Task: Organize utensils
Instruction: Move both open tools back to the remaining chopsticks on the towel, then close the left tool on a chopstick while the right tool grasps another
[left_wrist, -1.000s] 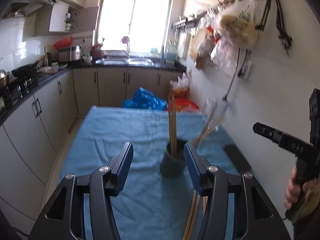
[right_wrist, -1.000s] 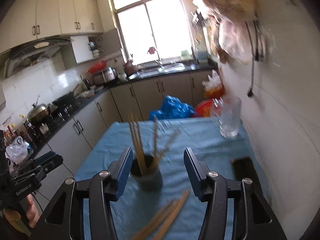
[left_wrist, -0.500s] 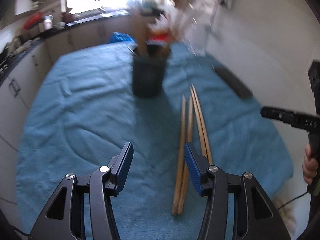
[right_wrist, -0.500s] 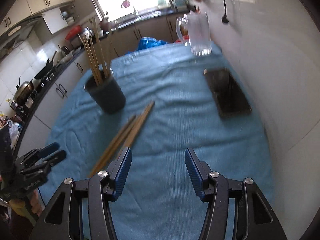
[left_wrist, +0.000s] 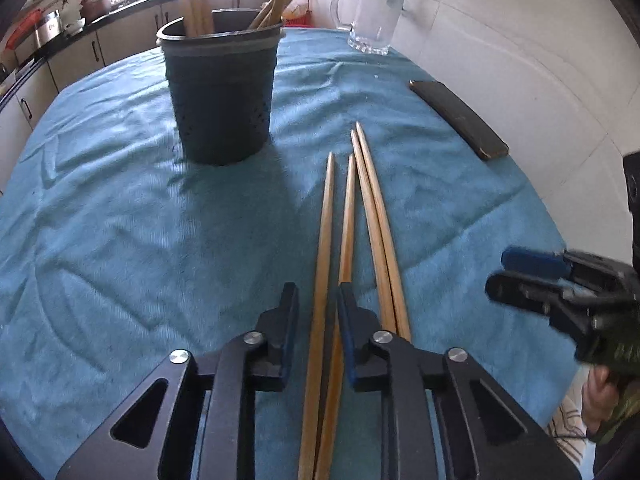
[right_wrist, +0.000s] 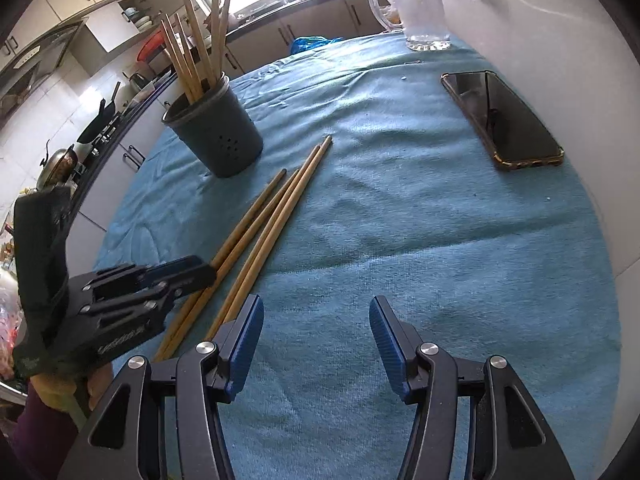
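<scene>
Left tongs are narrow, their jaws set around two long wooden chopsticks that lie flat on the blue towel-covered counter; whether the pads already press them I cannot tell. Two more wooden chopsticks lie just beside, on the right. Right tongs are wide and hold nothing, low over the bare cloth near the chopstick ends. Behind the chopsticks stands a dark round plastic holder with several chopsticks upright inside. A black smartphone and a clear glass jug rest near the wall.
</scene>
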The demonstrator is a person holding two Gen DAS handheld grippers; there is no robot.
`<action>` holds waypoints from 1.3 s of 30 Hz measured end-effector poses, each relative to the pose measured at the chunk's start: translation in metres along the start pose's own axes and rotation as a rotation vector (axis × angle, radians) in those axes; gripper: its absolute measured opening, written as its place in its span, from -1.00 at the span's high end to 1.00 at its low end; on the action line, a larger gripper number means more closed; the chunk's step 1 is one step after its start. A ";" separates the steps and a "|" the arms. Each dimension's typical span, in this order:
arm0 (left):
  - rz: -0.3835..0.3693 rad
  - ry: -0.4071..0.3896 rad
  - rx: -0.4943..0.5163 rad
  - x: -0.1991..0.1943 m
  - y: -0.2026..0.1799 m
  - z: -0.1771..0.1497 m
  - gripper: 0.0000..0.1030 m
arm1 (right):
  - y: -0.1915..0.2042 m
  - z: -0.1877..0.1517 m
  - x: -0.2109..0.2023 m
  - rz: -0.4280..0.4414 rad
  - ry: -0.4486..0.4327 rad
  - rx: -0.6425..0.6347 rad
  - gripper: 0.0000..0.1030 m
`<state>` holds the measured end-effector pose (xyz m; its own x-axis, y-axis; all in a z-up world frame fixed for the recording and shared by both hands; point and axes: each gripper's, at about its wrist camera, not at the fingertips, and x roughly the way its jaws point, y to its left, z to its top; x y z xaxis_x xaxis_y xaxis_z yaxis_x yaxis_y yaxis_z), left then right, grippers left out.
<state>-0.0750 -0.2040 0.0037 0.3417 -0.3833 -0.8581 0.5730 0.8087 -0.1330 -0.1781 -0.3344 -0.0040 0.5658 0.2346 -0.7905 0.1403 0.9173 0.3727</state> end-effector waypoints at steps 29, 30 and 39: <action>0.071 -0.027 -0.210 -0.017 0.068 -0.011 0.86 | 0.060 0.015 0.054 -0.078 0.030 -0.160 0.54; 0.072 -0.033 -0.208 -0.017 0.068 -0.012 0.86 | 0.059 0.017 0.056 -0.097 0.040 -0.153 0.64; 0.019 -0.030 -0.286 -0.016 0.075 -0.010 0.86 | 0.060 0.024 0.060 -0.153 0.057 -0.135 0.77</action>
<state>-0.0451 -0.1328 0.0020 0.3750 -0.3760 -0.8474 0.3345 0.9074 -0.2546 -0.1157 -0.2727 -0.0173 0.4984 0.1032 -0.8608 0.1092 0.9775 0.1804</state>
